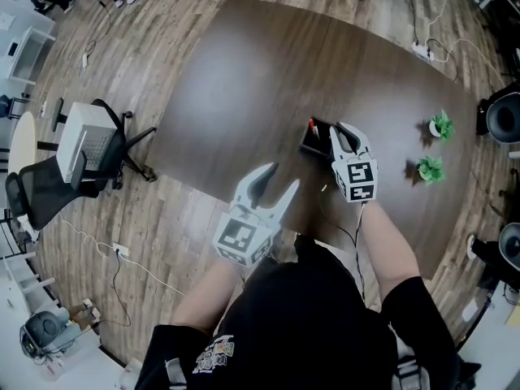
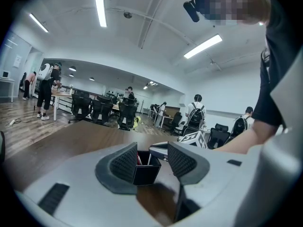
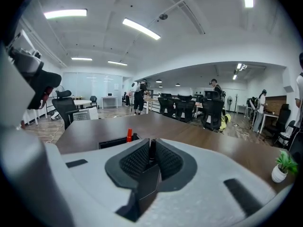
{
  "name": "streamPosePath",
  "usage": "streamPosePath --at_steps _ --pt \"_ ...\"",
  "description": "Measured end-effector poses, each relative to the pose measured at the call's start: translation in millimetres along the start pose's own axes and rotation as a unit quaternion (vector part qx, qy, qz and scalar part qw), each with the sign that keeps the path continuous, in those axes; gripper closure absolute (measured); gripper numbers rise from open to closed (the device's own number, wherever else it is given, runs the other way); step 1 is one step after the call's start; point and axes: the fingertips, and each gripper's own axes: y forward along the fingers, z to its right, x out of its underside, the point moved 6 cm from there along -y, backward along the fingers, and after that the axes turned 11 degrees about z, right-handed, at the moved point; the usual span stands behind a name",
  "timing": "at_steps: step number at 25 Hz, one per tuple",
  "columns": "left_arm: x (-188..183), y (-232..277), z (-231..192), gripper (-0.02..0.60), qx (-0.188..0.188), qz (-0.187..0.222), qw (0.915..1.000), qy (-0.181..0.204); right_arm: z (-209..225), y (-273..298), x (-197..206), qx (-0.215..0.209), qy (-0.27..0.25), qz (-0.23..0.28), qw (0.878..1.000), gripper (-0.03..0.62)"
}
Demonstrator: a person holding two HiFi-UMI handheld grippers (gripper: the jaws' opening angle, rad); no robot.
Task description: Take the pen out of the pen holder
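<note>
A black square pen holder (image 1: 311, 142) stands on the brown table (image 1: 244, 96), with a red-capped pen (image 1: 312, 124) sticking out of it. My right gripper (image 1: 344, 132) is at the holder's right side. In the right gripper view its pads (image 3: 137, 159) are pressed on a thin black pen (image 3: 152, 148) that stands upright between them. The red cap (image 3: 129, 135) and the holder's rim (image 3: 113, 142) show just behind to the left. My left gripper (image 1: 275, 182) hangs open over the table's near edge, nothing in it. Between its jaws the left gripper view frames the holder (image 2: 144, 171).
Two small potted plants (image 1: 441, 125) (image 1: 430, 168) stand on the table to the right of the holder. A power strip with a cable (image 1: 422, 51) lies at the far right corner. An office chair and a white box (image 1: 85, 140) stand on the floor to the left.
</note>
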Motion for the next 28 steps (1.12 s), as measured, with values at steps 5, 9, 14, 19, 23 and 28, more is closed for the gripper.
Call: streamPosePath --at_steps 5,9,14,19,23,28 --pt "-4 -11 2 0.403 -0.002 0.005 1.0000 0.003 -6 -4 -10 -0.002 -0.001 0.008 1.000 0.556" --pt "-8 -20 3 0.403 -0.005 0.011 0.9999 0.004 -10 -8 -22 -0.005 0.001 0.021 1.000 0.557" --pt "-13 -35 6 0.403 -0.004 0.023 0.9997 0.005 -19 -19 -48 -0.009 -0.004 0.047 0.999 0.559" --pt "-25 -55 7 0.403 0.003 0.037 0.9993 0.008 -39 -38 -86 -0.007 -0.007 0.082 0.997 0.559" --pt "-32 -73 9 0.403 0.009 0.049 0.9987 0.013 -56 -60 -114 -0.001 -0.003 0.115 0.993 0.560" --pt "-40 -103 11 0.405 0.024 0.060 0.9977 0.019 -85 -96 -145 0.011 -0.007 0.142 0.990 0.560"
